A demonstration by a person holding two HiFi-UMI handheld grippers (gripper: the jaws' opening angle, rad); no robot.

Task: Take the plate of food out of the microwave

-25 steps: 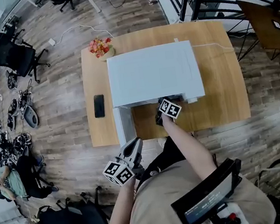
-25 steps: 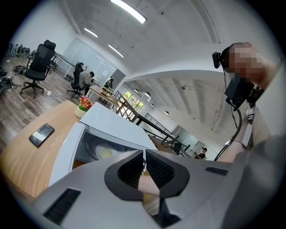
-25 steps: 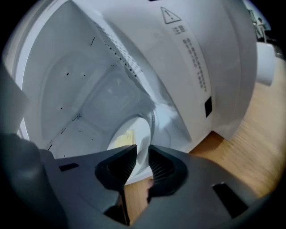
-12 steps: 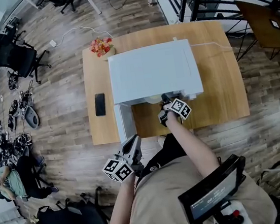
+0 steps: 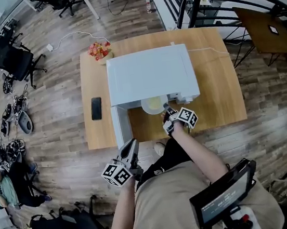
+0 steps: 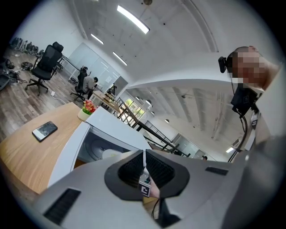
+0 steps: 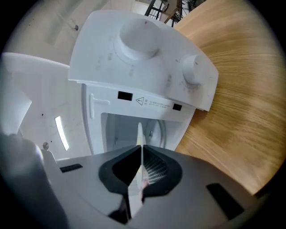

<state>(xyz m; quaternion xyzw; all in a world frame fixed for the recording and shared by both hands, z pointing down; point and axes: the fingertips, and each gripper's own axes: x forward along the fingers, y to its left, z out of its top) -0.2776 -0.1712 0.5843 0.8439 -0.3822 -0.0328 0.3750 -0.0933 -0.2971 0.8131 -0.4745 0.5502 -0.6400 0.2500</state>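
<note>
The right gripper (image 7: 141, 151) fingers clamp the plate (image 5: 153, 105) rim in the microwave (image 5: 151, 76); left gripper (image 6: 144, 157) fingers pressed together; warning label (image 7: 154, 103) illegible.

The head view looks steeply down from high above, taking in the whole wooden table (image 5: 217, 75) and white microwave (image 5: 151, 76). The left gripper view sits low and farther back, angled upward. The right gripper view sits close, rolled sideways. All three views share the microwave's open front.
</note>
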